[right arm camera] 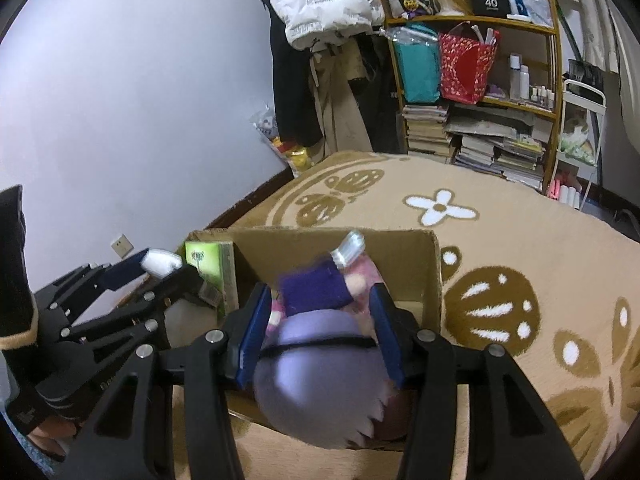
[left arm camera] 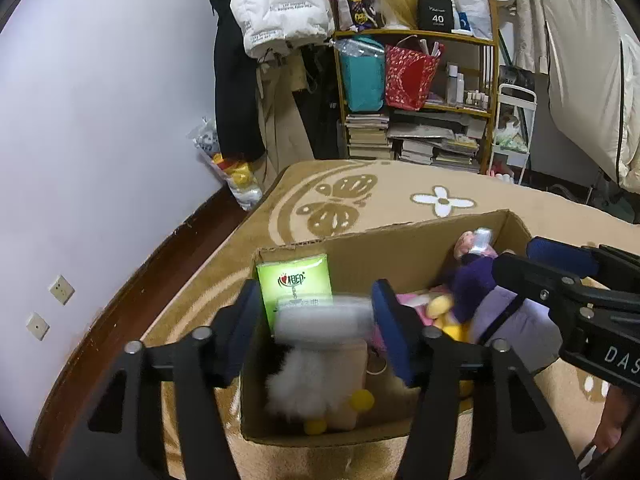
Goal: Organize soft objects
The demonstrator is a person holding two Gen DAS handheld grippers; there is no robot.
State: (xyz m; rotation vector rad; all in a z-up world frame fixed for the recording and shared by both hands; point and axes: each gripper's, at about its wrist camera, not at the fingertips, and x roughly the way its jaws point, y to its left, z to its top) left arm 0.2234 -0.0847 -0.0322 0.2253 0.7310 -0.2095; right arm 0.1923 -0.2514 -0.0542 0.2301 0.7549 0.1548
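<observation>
Left gripper (left arm camera: 316, 320), nearest the lens, hangs over the cardboard box (left arm camera: 400, 236). Jaws spread wide; a blurred white pack (left arm camera: 324, 316) sits between the blue pads, approx. centred, but contact w/ either pad can't be made out. From the right wrist view the same pack (right arm camera: 161, 261) shows at the tip of the left gripper (right arm camera: 168, 268).

Below it, inside the box: white fluffy plush (left arm camera: 300, 384) w/ yellow pom-pom feet, lying on the box floor at the near-left end. Green tissue pack (left arm camera: 296, 284) stands upright against the left wall.

Right gripper (right arm camera: 320, 332): jaws closed on a purple-haired plush doll (right arm camera: 320, 372), pads pressing both sides of the lavender head. Doll's dark purple body and silver shoe point down into the box (right arm camera: 424, 272), over pink fabric; head at rim level. In the left view the doll (left arm camera: 480, 280) hangs at the right end of the box, held by the right gripper (left arm camera: 520, 276).

Box rests on a tan rug (right arm camera: 500, 240) w/ flower pattern. Bookshelf (left arm camera: 416, 34) and white puffer jacket (left arm camera: 280, 0) along the far wall.
</observation>
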